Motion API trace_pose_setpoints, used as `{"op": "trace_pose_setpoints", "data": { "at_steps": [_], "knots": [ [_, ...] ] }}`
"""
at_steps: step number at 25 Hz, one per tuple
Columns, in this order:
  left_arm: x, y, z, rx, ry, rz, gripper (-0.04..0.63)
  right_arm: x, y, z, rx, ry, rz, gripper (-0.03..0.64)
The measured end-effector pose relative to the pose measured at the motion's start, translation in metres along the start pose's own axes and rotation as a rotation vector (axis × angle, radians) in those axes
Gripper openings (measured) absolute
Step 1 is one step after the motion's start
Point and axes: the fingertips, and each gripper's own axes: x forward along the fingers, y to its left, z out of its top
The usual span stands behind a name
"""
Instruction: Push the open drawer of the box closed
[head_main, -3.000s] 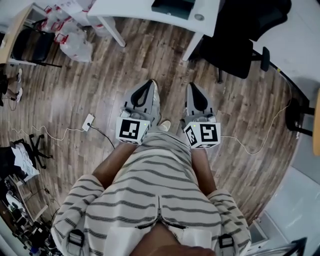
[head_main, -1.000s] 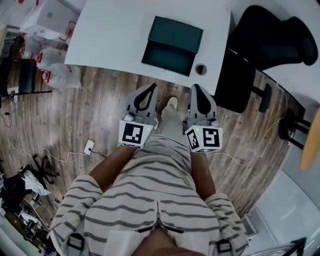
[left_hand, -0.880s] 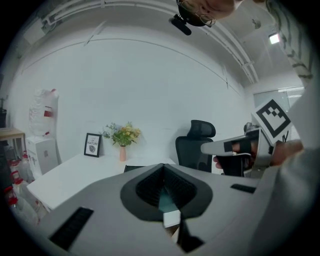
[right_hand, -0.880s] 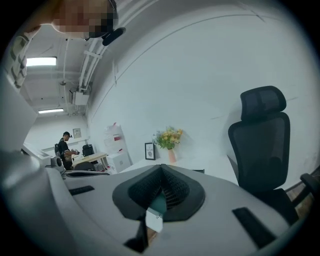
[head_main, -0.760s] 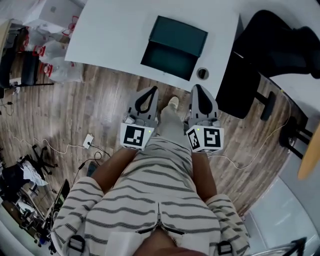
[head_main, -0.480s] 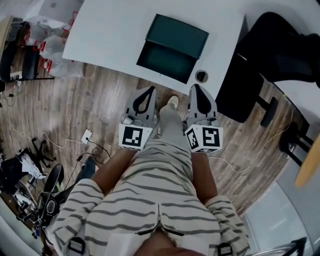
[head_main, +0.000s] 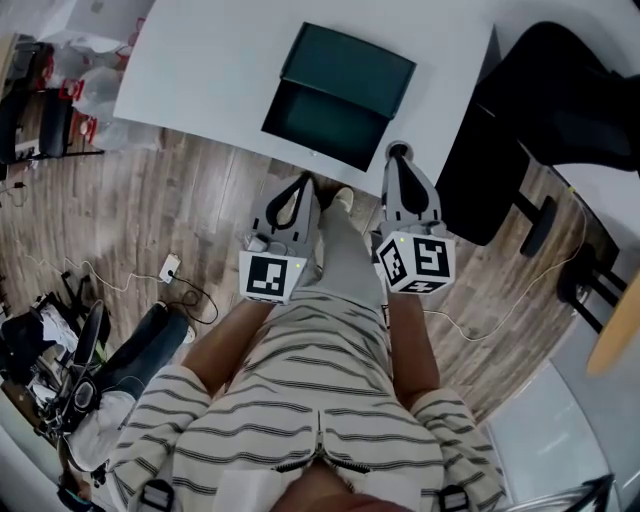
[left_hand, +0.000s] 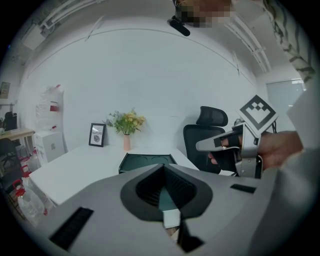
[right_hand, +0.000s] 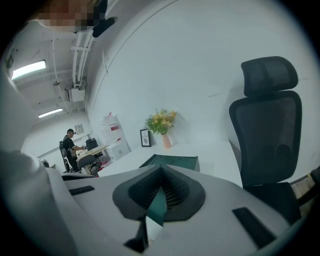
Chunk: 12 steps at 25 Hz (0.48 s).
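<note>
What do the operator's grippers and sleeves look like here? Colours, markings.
Same build on both: left gripper and right gripper have light grey tapering tongs with black ribbed inner pads. Each carries a white cube with black square markers: left cube, right cube. The person wears a cream top with dark stripes; its sleeves leave the forearms bare.

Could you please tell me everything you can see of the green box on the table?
The box is dark green, flat and rectangular, with a matt look. It lies on the white table, near the front edge. Its drawer stands pulled out toward the person and looks empty. Only the table touches it.
</note>
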Motion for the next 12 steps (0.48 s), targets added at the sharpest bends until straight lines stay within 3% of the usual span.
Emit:
{"op": "trace_pose_setpoints", "data": {
  "at_steps": [12],
  "knots": [
    [0.022, 0.011, -0.027, -0.034, 0.053, -0.032, 0.002, 0.045, -0.025, -0.016, 0.017, 0.069, -0.051, 0.002]
  ]
}}
